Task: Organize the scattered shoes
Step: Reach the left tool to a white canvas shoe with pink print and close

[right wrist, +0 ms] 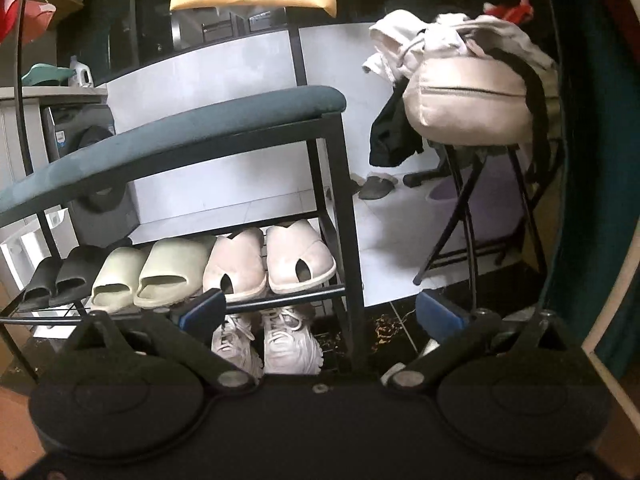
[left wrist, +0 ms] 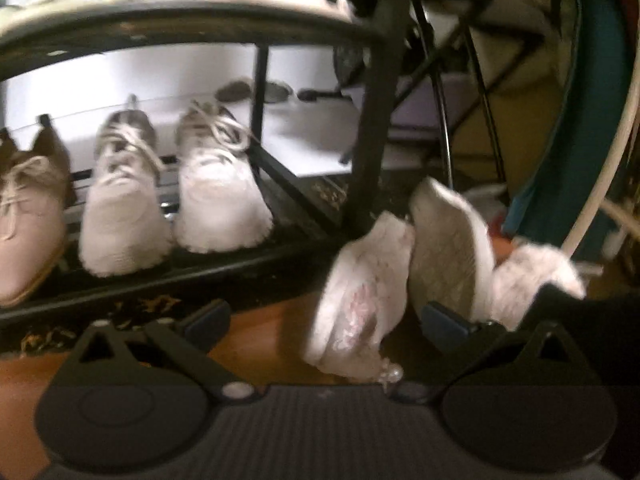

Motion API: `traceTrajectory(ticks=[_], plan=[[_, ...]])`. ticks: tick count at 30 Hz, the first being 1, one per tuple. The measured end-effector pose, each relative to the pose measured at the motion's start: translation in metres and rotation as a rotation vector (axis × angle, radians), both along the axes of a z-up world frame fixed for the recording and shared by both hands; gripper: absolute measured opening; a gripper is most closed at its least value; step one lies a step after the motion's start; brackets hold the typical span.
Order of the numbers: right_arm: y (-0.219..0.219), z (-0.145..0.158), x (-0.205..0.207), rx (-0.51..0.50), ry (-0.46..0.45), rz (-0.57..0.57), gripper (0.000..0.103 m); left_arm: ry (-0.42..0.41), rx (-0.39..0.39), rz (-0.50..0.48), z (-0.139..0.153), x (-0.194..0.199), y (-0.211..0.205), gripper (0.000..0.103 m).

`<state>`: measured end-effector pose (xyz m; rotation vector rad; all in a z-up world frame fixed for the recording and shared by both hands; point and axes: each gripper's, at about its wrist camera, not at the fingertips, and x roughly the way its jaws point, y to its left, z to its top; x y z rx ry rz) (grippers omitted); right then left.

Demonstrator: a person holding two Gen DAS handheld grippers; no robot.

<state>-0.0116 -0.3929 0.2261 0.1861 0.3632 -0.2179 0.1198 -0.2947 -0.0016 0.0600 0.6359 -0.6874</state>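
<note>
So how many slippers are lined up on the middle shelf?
6: two black slippers at the left, two pale green slides in the middle, two pink slippers at the right. More may be hidden past the left edge.

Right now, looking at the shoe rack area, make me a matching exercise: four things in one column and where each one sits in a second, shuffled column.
Things:
1. white sneakers
2. black slides
3. fluffy slippers
4. beige backpack

Places:
A. on the floor beside the rack's leg
B. left end of the middle shelf
C. on top of the folding stand
D. bottom shelf, right end

Pairs: 1-D, 2-B, 3-A, 4-C
</note>
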Motion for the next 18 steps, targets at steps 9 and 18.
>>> traceTrajectory(ticks=[9,18], plan=[[-0.007,0.001,-0.001,0.07,-0.014,0.015,0.103,0.169,0.057,-0.019,-0.027,0.033,-0.041,0.048],[-0.006,-0.001,-0.002,0.029,-0.008,-0.028,0.103,0.177,0.014,-0.008,-0.005,0.026,-0.025,0.026]])
